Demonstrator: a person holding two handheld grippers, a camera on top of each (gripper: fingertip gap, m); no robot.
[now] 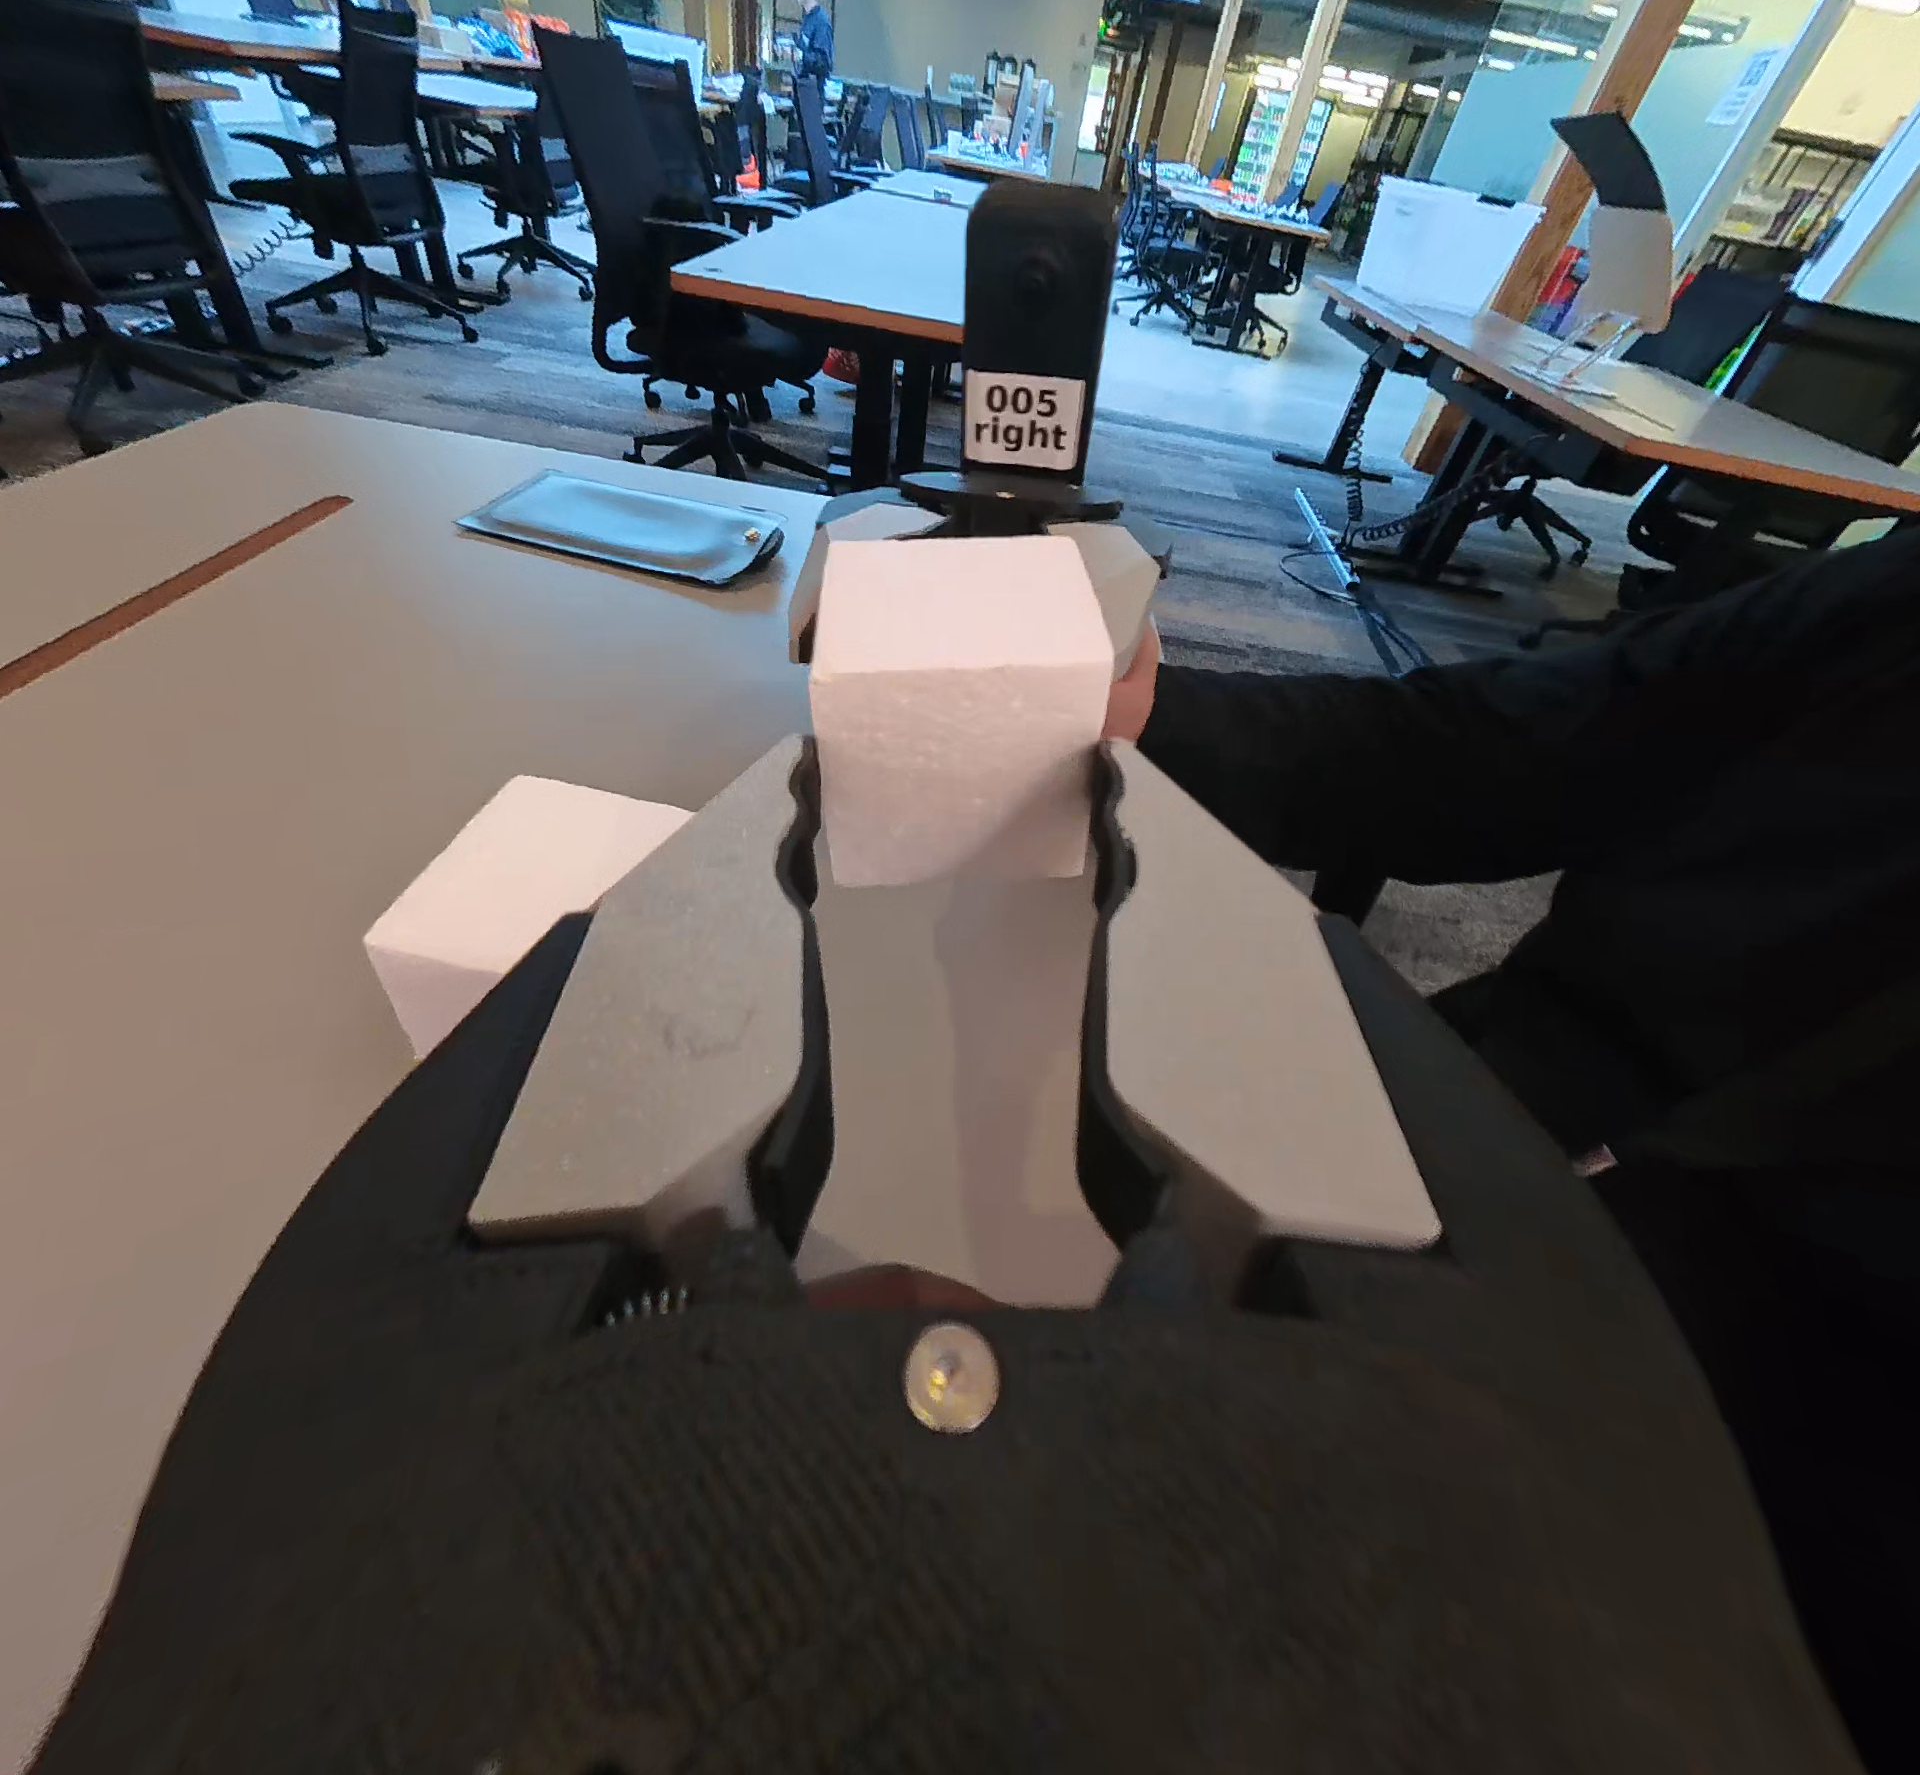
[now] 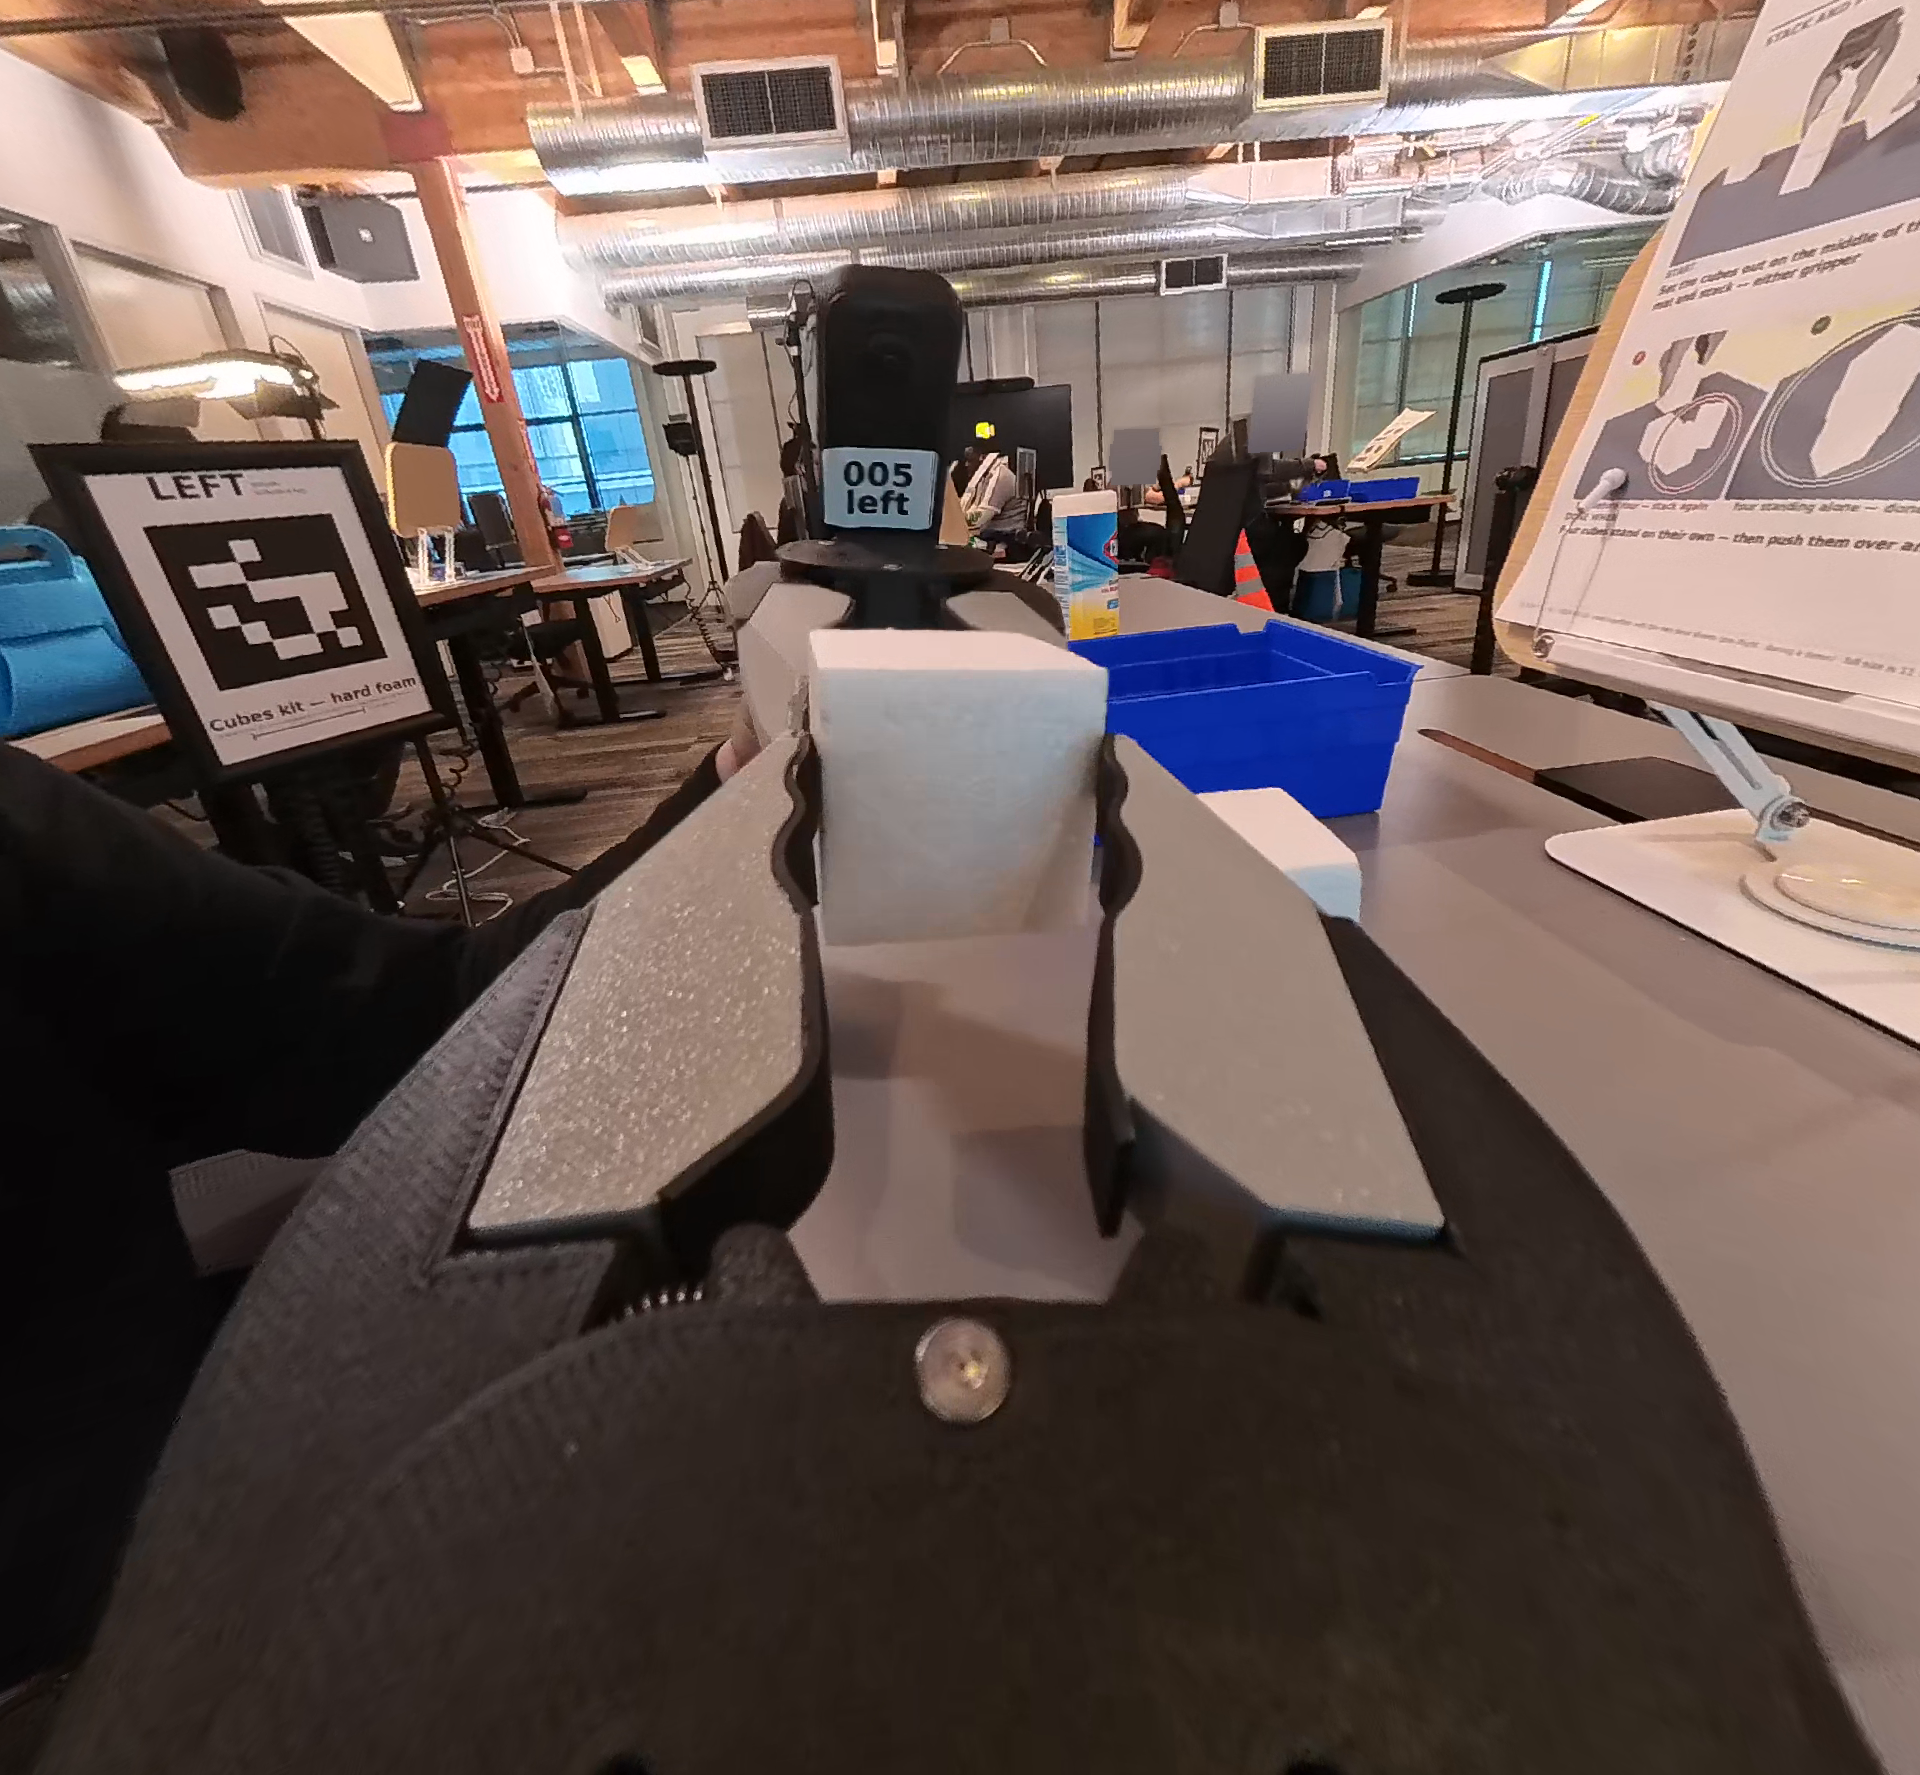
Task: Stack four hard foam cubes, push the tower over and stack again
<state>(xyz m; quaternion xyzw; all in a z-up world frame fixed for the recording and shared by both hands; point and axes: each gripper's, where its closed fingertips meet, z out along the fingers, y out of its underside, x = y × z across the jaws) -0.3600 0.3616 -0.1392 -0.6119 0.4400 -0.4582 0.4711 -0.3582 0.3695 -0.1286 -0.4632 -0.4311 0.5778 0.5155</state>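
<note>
Both your left tongs (image 1: 951, 821) and right tongs (image 2: 951, 826) pinch one foam cube (image 1: 951, 686) between them; second cube (image 1: 509, 904) lies beside on table (image 1: 260, 738). No tower visible; stacking mostly left.

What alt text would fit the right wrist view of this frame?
The right claw grips a white foam cube between its grey fingers, facing the left claw just behind the cube. A second white cube lies on the grey table to the right, before a blue bin.
</note>
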